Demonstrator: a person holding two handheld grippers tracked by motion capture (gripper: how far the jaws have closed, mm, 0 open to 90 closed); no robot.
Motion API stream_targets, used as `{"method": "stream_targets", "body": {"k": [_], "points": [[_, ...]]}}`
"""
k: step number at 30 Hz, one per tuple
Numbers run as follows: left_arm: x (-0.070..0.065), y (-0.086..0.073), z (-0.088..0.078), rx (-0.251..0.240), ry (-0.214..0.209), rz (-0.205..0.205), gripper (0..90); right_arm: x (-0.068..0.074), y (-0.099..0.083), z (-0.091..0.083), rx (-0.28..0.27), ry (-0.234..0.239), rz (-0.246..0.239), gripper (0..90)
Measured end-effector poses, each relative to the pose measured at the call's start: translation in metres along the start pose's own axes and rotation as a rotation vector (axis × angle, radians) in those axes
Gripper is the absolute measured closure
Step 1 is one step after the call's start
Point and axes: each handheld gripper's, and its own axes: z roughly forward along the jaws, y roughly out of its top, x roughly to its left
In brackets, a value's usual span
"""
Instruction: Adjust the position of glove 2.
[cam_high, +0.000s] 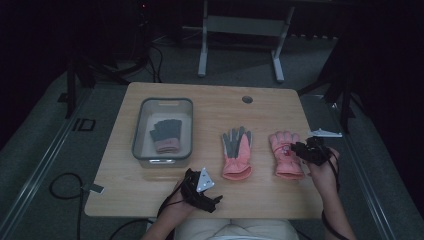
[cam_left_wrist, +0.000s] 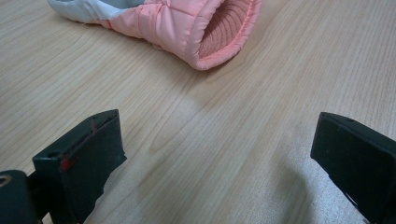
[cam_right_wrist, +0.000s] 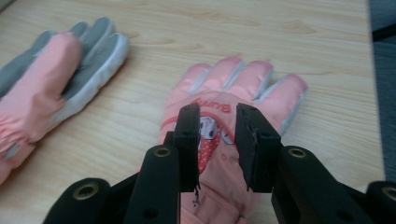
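High view is showing a wooden desk with a pink padded glove lying back-up near its right edge. The right gripper is hovering over that glove; its fingers are standing slightly apart, gripping nothing, with the glove's cartoon patch showing in the gap. A second pink glove with a grey palm is lying just left of it, at the desk's middle. A grey plastic bin holding a dark knitted glove is sitting toward the left edge. The left gripper is resting at the near edge, its fingers spread wide and released, pointing at the grey-palmed glove's cuff.
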Motion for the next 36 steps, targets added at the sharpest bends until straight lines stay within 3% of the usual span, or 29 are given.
{"method": "stream_targets", "body": {"k": [3,6,13,16,23,26,31,32,36], "points": [[0.000,0.000,0.000,-0.001,0.000,-0.005,1.9,-0.002,0.003,0.001,0.013,0.037,-0.015,67.1],[0.000,0.000,0.000,0.000,-0.001,-0.001,1.9,-0.001,0.004,0.005,0.031,0.045,-0.036,65.7],[0.000,0.000,0.000,0.000,-0.001,0.001,1.9,-0.002,-0.006,0.028,0.105,0.020,-0.038,62.2],[0.000,0.000,0.000,0.000,-0.003,0.001,1.9,0.001,-0.010,0.036,0.140,-0.016,-0.061,69.4],[0.000,0.000,0.000,0.002,-0.001,0.005,1.9,0.004,-0.011,0.040,0.156,-0.028,-0.010,83.3],[0.000,0.000,0.000,0.000,-0.002,0.001,1.9,0.005,-0.009,0.037,0.141,-0.043,0.034,86.7],[0.000,0.000,0.000,-0.003,-0.002,-0.002,1.9,0.012,0.000,0.025,0.100,-0.099,0.044,87.4],[0.000,0.000,0.000,-0.002,-0.003,0.000,1.9,0.021,0.009,0.013,0.069,-0.113,0.049,87.4],[-0.001,0.000,0.000,-0.003,0.000,0.003,1.9,0.040,0.026,-0.006,0.022,-0.109,0.040,87.4]]}}
